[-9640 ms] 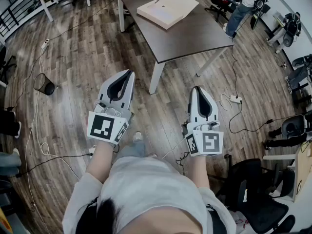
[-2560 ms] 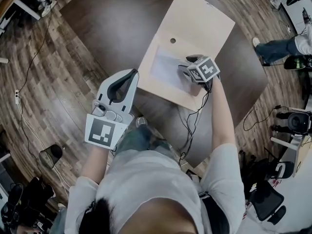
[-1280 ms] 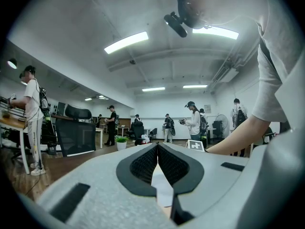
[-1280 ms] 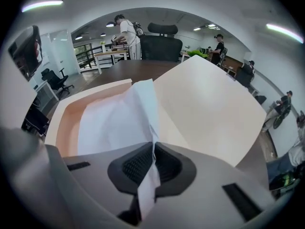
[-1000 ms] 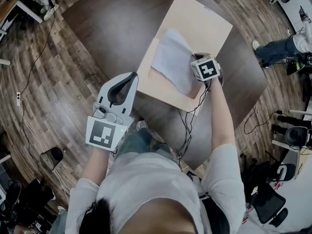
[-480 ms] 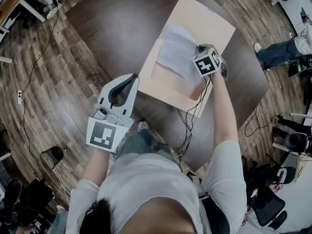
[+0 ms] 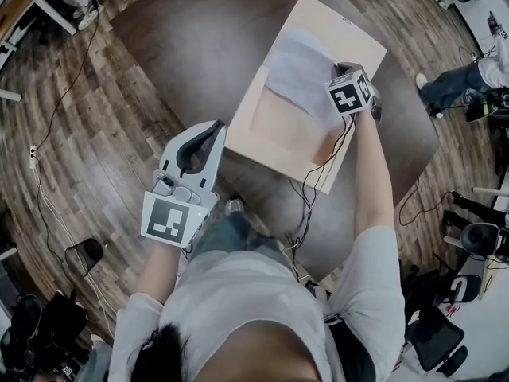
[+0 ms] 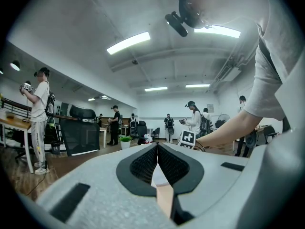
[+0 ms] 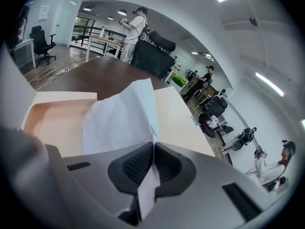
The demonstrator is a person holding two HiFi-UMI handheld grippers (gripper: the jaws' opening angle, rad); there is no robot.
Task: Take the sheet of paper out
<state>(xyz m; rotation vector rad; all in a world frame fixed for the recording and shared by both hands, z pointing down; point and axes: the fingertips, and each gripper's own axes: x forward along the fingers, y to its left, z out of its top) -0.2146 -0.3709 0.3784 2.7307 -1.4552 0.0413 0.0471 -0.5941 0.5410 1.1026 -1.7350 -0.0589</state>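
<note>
2 grippers, 1 sheet of paper [image 7: 301, 70], 1 open beige box [image 7: 278, 134]. Right gripper [image 9: 153, 148] is clamped on the sheet's edge, sheet up above the box tray. Left gripper [image 7: 213, 127] is closed and empty, near the box's left corner. Box sits on a dark table [image 7: 191, 46]. Wood floor [image 7: 87, 134], open office.

No readable word, brand or number anywhere.
Left gripper [image 7: 211, 126]: cube [image 7: 169, 220] near left bears black-and-white square marker, coded blocks only, no letters.
Right gripper [image 9: 153, 146]: cube [image 7: 350, 95] far right bears same kind of marker, cross-like blocks, no letters.
Wall notice [image 8: 210, 108] on far wall, right of centre: print too small to read.
</note>
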